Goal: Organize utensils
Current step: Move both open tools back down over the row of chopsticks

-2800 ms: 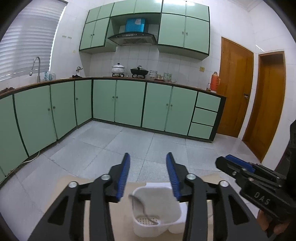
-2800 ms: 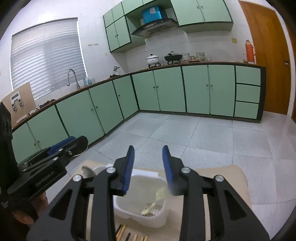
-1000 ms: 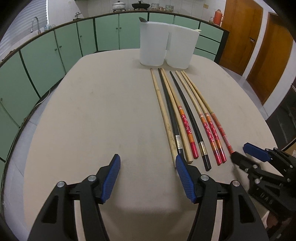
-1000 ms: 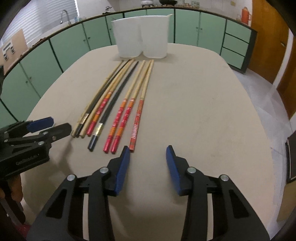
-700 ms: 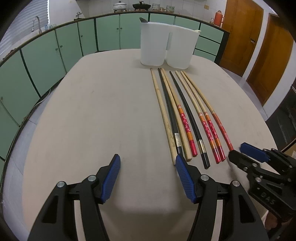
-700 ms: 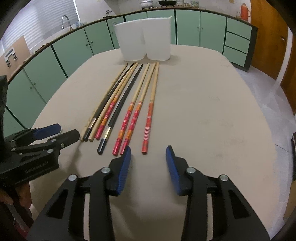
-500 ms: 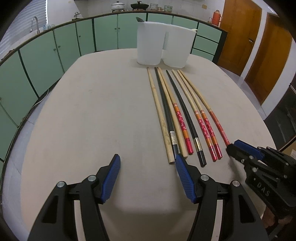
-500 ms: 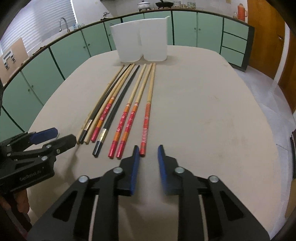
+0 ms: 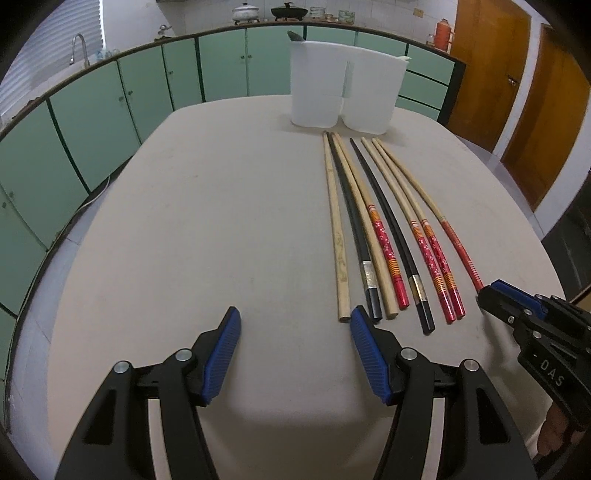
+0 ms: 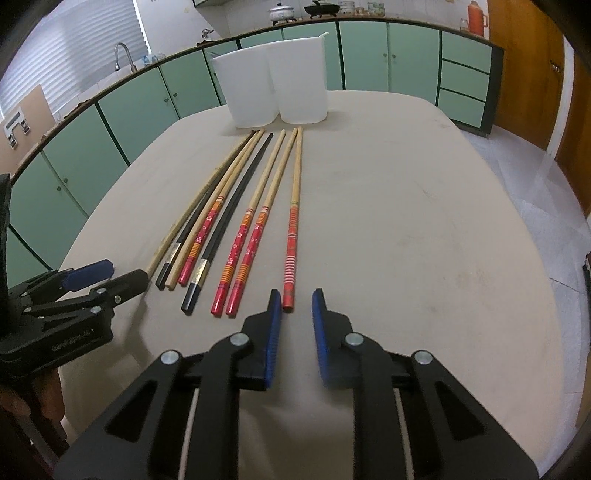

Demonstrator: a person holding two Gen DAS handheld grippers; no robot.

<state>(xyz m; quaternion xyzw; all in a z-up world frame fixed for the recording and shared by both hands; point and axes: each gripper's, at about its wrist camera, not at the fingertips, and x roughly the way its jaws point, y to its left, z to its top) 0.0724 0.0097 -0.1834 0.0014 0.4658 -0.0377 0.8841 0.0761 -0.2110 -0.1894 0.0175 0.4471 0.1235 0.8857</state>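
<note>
— While the left tongs [image 9: 295,325] hang low over the near edge of the beige surface [image 9: 207,229], how do they stand?

— Spread wide apart, nothing between the blue pads. Their right-hand pad sits just short of the butt of the plain wooden chopstick [image 9: 337,236], not touching it as far as I can tell.

— And the right tongs [image 10: 293,308]?

— Narrowed but with a clear gap between the pads, gripping nothing. The red end of the striped chopstick [image 10: 291,254] lies just ahead of that gap, closer to the left pad.

— Where are the rest of the utensils?

— Eight chopsticks in a loose fan on the surface, thin tips toward the white holder [image 10: 277,81], thick ends toward the tongs. From the left: the plain wooden one, a black chopstick [image 9: 354,229] with a silver band, a red flowered one [image 9: 369,221] lying close against it, a second black chopstick [image 9: 391,236] with a gold band, a red flowered pair [image 10: 247,243] side by side, then the striped one a little apart.

— The holder?

— Upright at the far end, two compartments, just beyond the tips. A dark handle [image 9: 294,36] pokes out of its left compartment.
</note>
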